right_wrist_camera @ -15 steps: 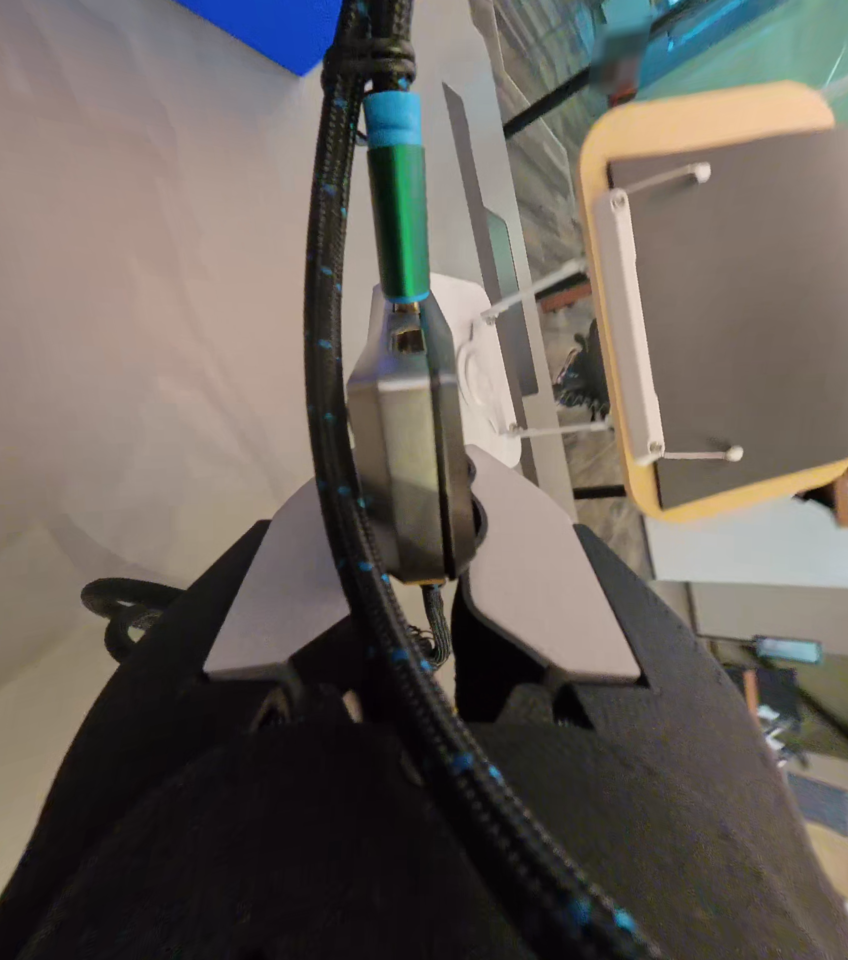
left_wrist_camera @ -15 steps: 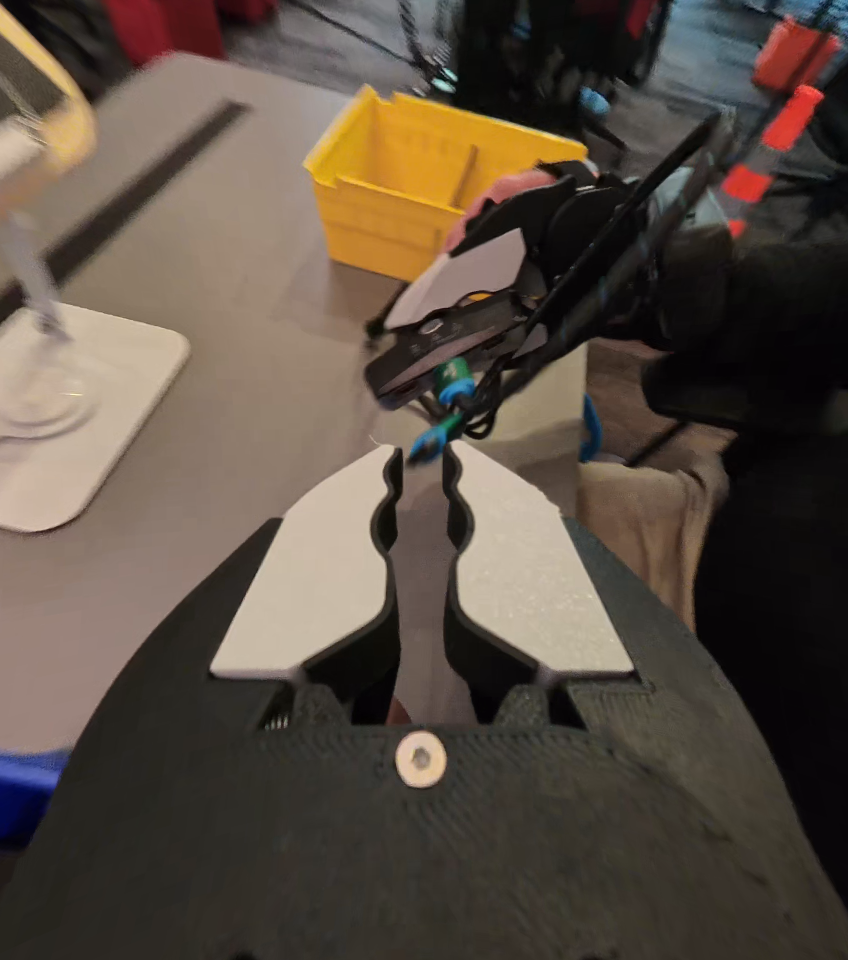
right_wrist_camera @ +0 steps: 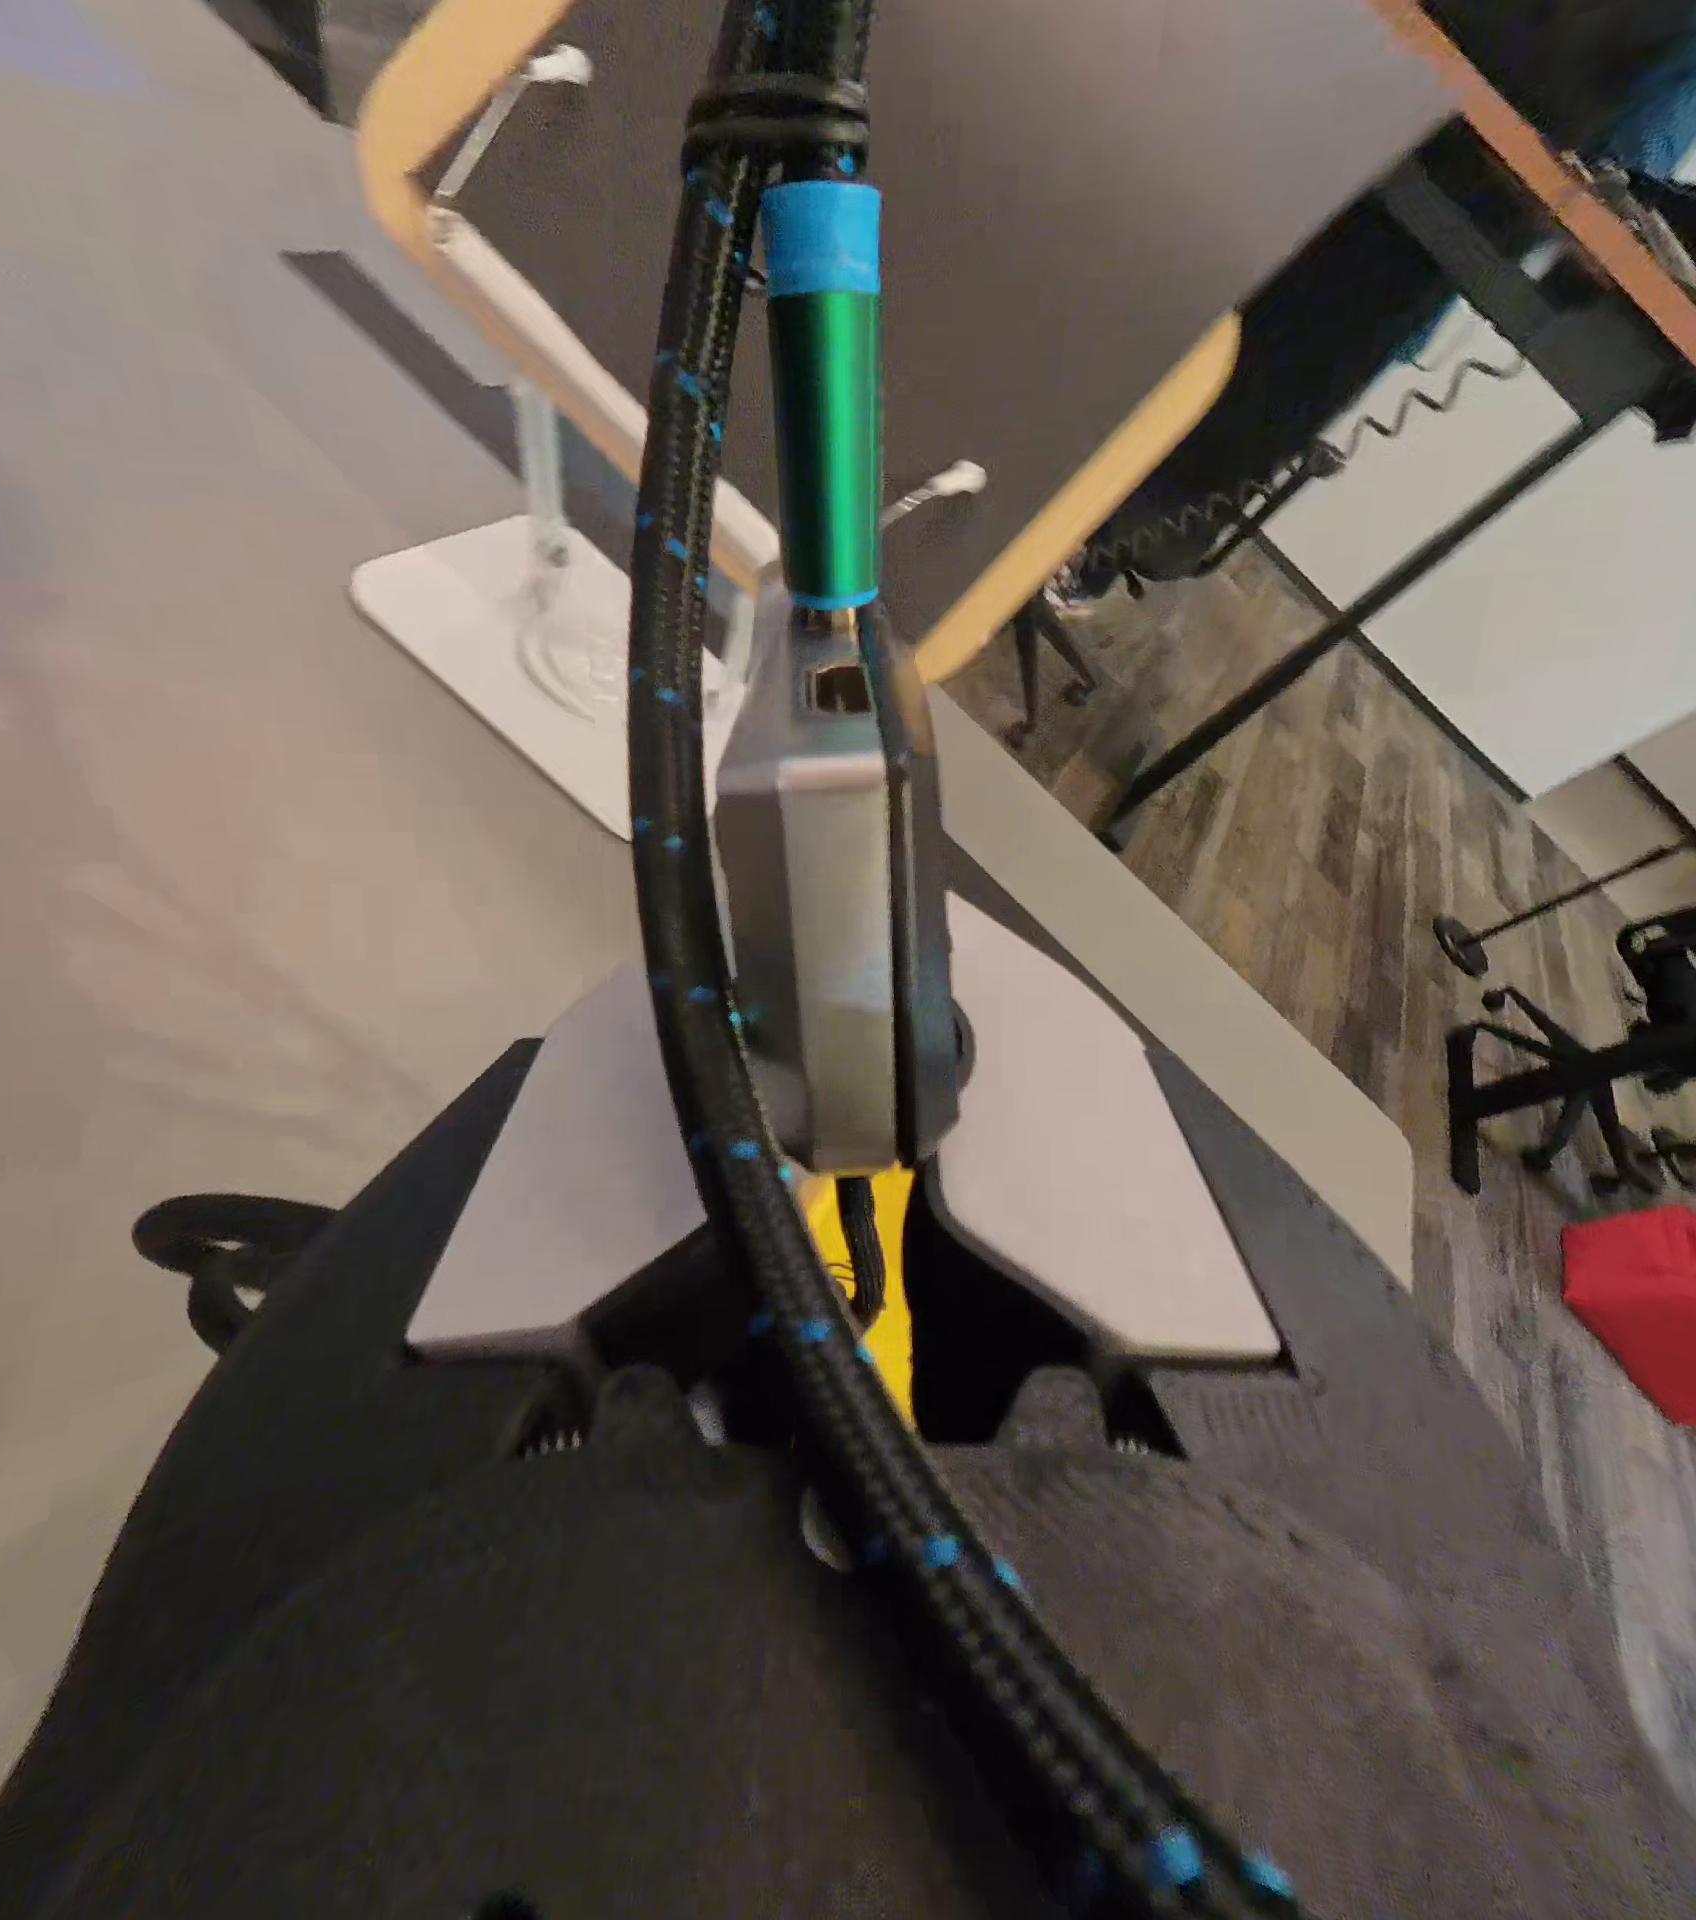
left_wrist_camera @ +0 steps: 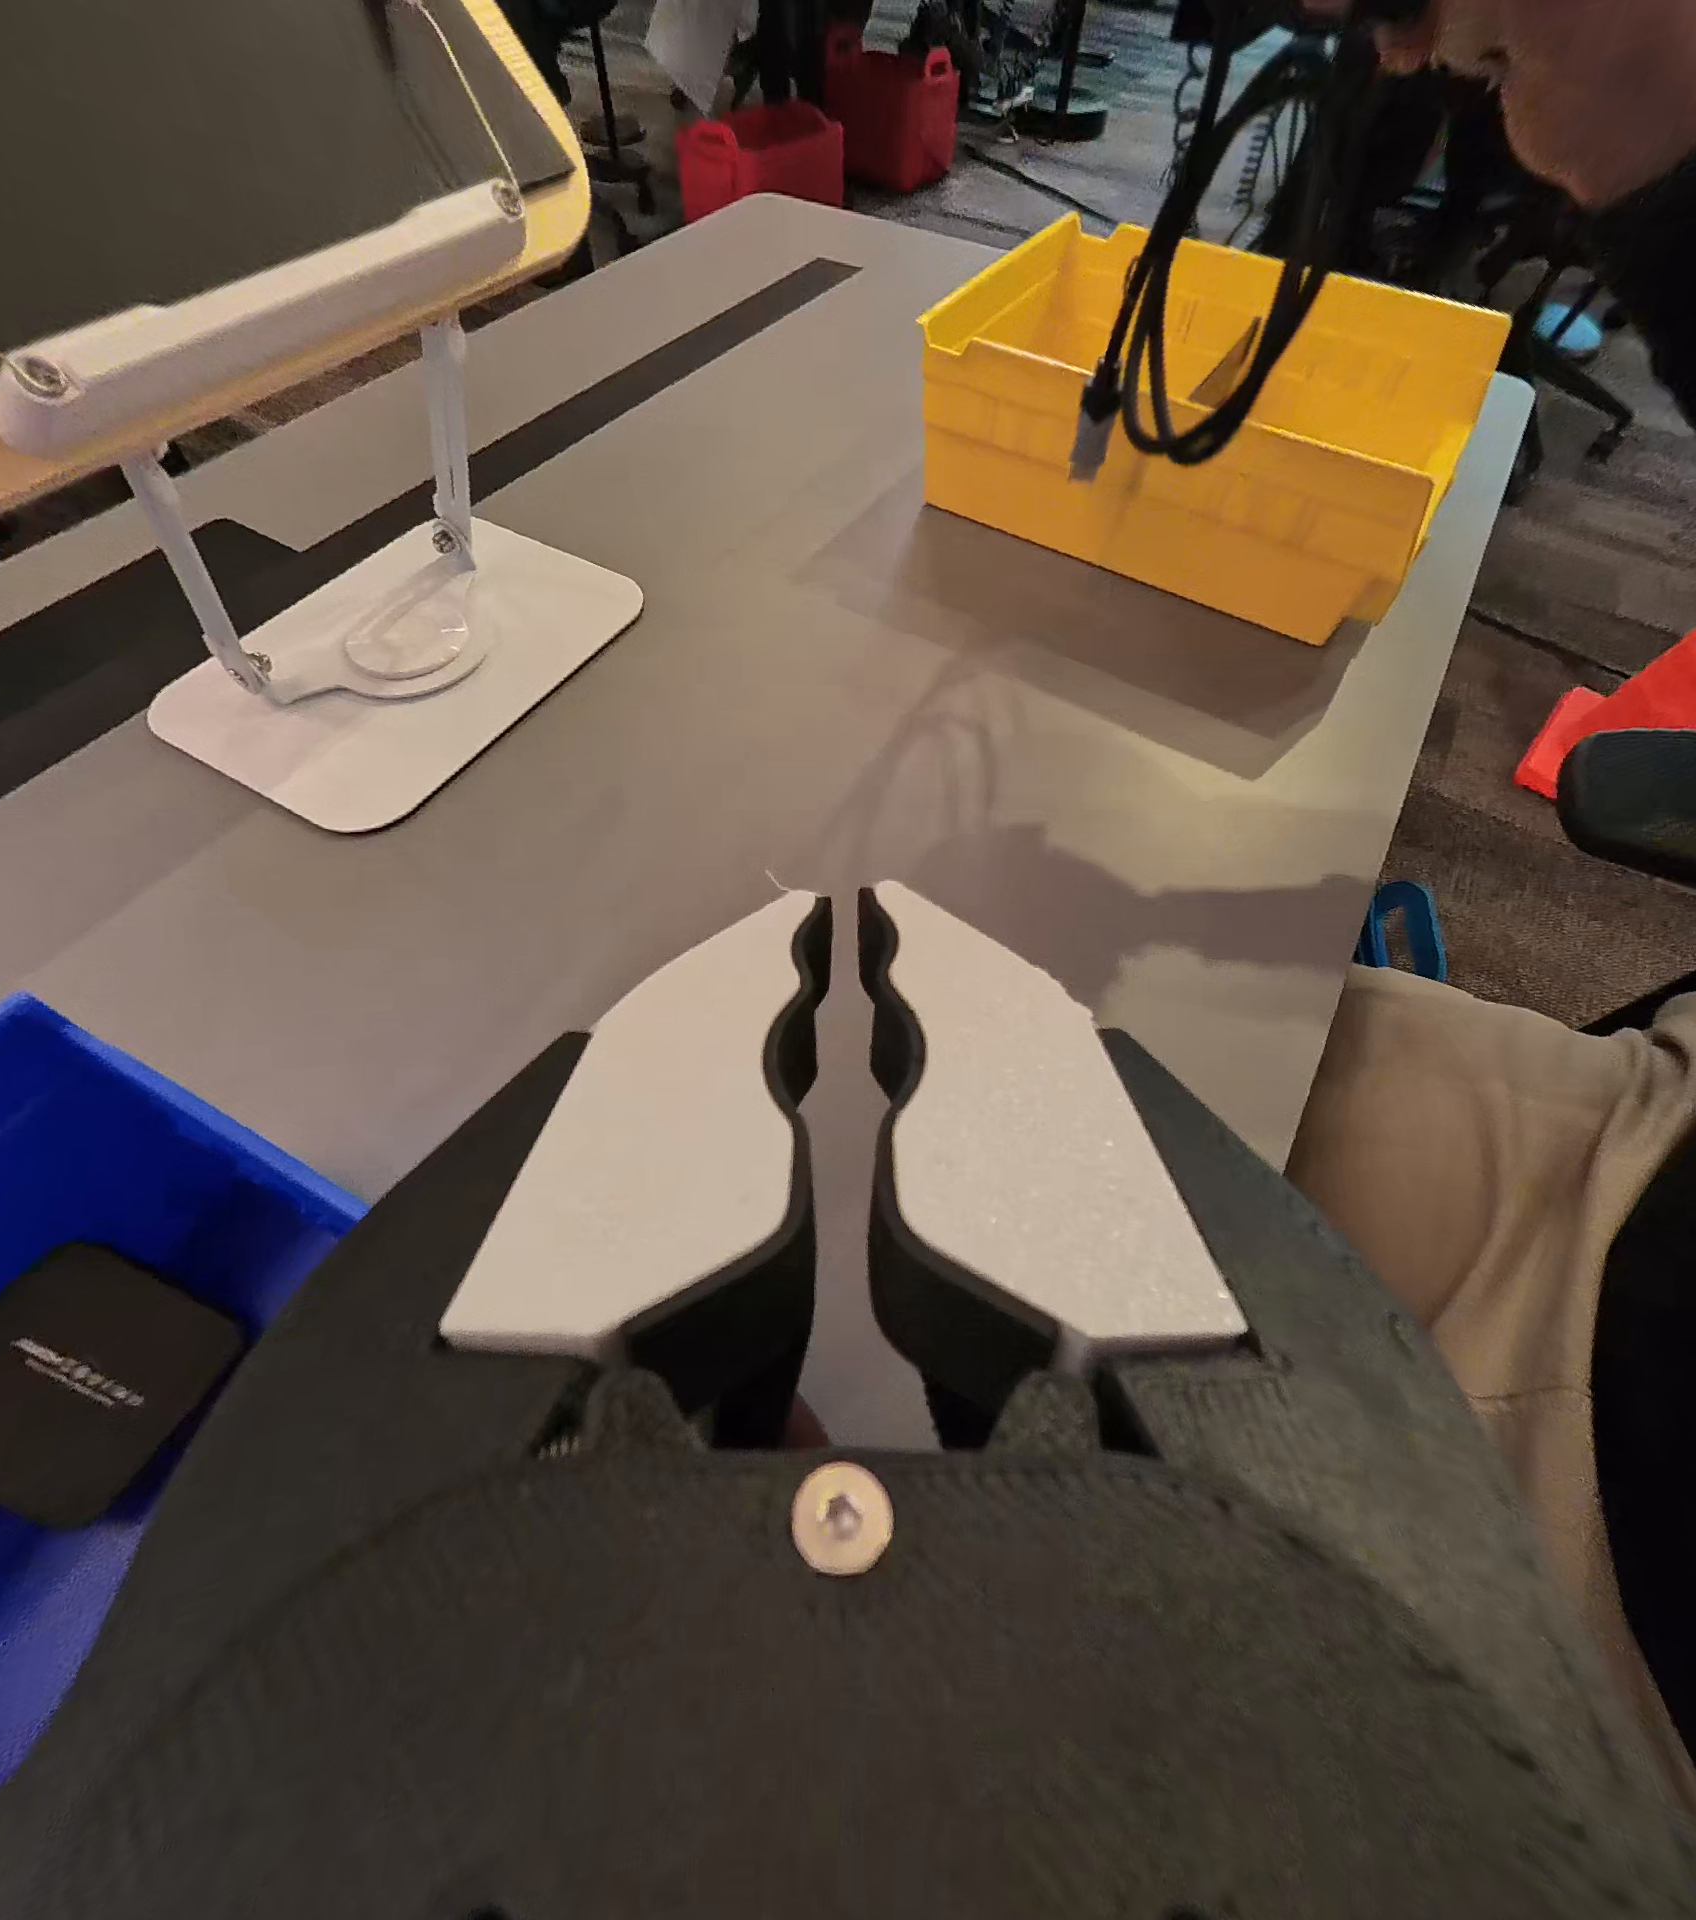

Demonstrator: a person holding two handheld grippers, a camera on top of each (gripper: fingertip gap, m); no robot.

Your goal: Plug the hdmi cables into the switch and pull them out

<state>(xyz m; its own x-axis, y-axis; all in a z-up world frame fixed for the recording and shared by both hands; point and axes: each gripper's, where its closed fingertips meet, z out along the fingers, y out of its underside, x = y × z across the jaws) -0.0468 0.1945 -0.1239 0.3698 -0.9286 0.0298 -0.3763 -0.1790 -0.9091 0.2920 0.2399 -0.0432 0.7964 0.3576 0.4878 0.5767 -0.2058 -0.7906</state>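
Note:
My right gripper [right_wrist_camera: 849, 997] is shut on a grey HDMI switch [right_wrist_camera: 813, 935] and holds it up in the air. A green plug with blue tape [right_wrist_camera: 823, 436] sits in the switch's far end. A black braided cable with blue flecks [right_wrist_camera: 678, 727] curves over the gripper. In the left wrist view, black cables [left_wrist_camera: 1197, 312] hang from above over the yellow bin, with a loose plug [left_wrist_camera: 1091, 431] dangling. My left gripper [left_wrist_camera: 844, 904] is shut and empty, low over the grey table [left_wrist_camera: 719, 748].
A yellow bin [left_wrist_camera: 1187, 509] stands at the table's far right. A blue bin [left_wrist_camera: 13, 1132] at the near left holds a black box [left_wrist_camera: 65, 1382]. A white stand [left_wrist_camera: 387, 707] carries a tilted board. A person's leg [left_wrist_camera: 1467, 1164] is beside the table's right edge. The grippers' ends are close to 35 cm from one another.
The right gripper with the switch has risen out of the left wrist view, leaving only hanging cables. My left gripper has drawn back and its fingers have closed further. The right view has swung round.

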